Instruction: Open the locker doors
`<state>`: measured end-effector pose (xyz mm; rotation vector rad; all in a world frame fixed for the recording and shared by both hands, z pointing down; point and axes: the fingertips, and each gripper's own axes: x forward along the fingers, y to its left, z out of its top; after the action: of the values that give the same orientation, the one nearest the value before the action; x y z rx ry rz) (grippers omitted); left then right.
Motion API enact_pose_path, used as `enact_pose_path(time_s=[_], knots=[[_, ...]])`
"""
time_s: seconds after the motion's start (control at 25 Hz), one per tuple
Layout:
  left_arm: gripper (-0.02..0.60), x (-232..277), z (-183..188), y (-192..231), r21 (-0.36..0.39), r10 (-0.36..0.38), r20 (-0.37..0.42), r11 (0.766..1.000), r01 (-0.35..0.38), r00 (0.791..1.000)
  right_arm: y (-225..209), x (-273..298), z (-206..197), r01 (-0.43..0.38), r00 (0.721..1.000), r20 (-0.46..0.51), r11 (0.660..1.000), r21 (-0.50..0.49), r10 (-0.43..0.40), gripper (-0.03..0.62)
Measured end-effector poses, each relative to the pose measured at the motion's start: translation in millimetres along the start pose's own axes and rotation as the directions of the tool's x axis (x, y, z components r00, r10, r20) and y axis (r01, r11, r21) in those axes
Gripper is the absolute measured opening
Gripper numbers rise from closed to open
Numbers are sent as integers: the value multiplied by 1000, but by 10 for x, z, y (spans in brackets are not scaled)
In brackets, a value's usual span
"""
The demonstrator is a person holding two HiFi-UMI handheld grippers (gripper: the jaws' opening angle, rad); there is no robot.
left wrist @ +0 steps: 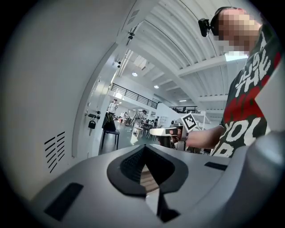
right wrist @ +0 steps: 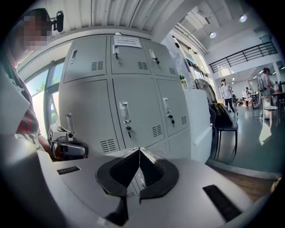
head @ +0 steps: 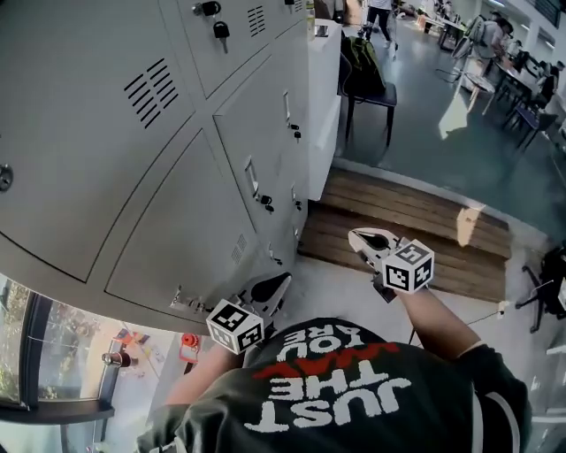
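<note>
The bank of grey metal lockers (head: 177, 221) stands to the person's left with its doors closed. The left gripper (head: 270, 290) is near a low door, its jaws together on nothing. The right gripper (head: 370, 239) is farther from the doors, jaws likewise together and empty.

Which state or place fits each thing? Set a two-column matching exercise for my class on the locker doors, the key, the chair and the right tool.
Things:
1. grey metal locker doors
2. black-headed key
3. black chair
4. right tool

States or places:
A. carries a dark backpack with green trim
B. jaws together, nothing between them
C. shut
D. hangs from a lock

Pairs: 1-C, 2-D, 3-A, 4-B
</note>
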<state>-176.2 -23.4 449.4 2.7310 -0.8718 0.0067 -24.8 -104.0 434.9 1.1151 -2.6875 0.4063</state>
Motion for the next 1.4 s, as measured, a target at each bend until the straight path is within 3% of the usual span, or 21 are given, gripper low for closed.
enact_pose_path(time_s=[0.24, 0.44, 0.6, 0.72, 1.2, 1.4], knots=[[2, 312, -17, 328, 21, 177, 20, 984, -178, 984, -565, 587, -109, -154, 987, -59, 988, -20, 153, 35], [2, 572, -80, 643, -43, 345, 38, 938, -343, 938, -1097, 1173, -344, -272, 954, -138, 962, -18, 267, 35], [2, 748, -199, 856, -92, 425, 21, 902, -421, 905, -1455, 1629, -623, -302, 934, -205, 953, -21, 291, 37], [2, 849, -332, 969, -97, 435, -16, 895, -435, 900, -1633, 1980, -845, -302, 928, -236, 953, -18, 289, 37], [2, 1370, -865, 1515, -106, 393, -128, 907, -407, 911, -2123, 3125, -1512, -244, 925, -297, 970, 12, 236, 41], [2, 1621, -1162, 1751, -153, 394, -176, 894, -421, 902, -2258, 3485, -1704, -248, 919, -315, 969, 9, 238, 104]])
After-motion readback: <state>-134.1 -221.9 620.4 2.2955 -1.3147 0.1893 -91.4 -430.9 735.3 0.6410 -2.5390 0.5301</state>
